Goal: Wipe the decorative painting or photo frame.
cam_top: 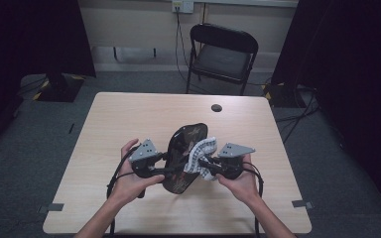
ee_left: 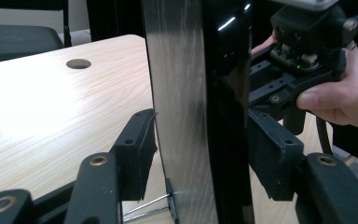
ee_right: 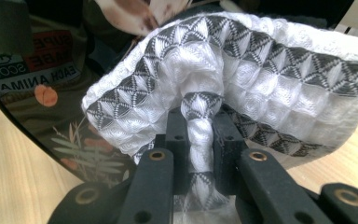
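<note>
**Tray held on edge between both grippers, cloth pressed to its face**

Right gripper (ee_right: 200,154): jaws are closed tight on a pinched fold of the white waffle-weave cloth with grey diamond-pattern bands (ee_right: 242,79). The rest of the cloth is bunched ahead of the jaws and is laid against the printed face of the glossy black oval tray (ee_right: 32,93), on which leaf and animal motifs and some lettering are seen. In the high view the right gripper (cam_top: 209,167) is held in the person's right hand (cam_top: 240,183), with the cloth (cam_top: 199,156) draped over the tray's right side.

Left gripper (ee_left: 200,154): jaws are spread, one on each side of the tray (ee_left: 191,93), which is stood on edge between them. The left pad is seen at or just beside the tray's brushed grey back; the right pad is partly hidden behind the dark rim, so contact there cannot be told. No firm clamp is seen. In the high view the left gripper (cam_top: 166,168) is carried by the left hand (cam_top: 129,181).

The tray (cam_top: 183,156) is located over the near middle of the light wooden table (cam_top: 129,119), tilted upright. A round cable hole (cam_top: 217,107) is seen near the far edge, and a black folding chair (cam_top: 222,54) stands beyond the table.
</note>
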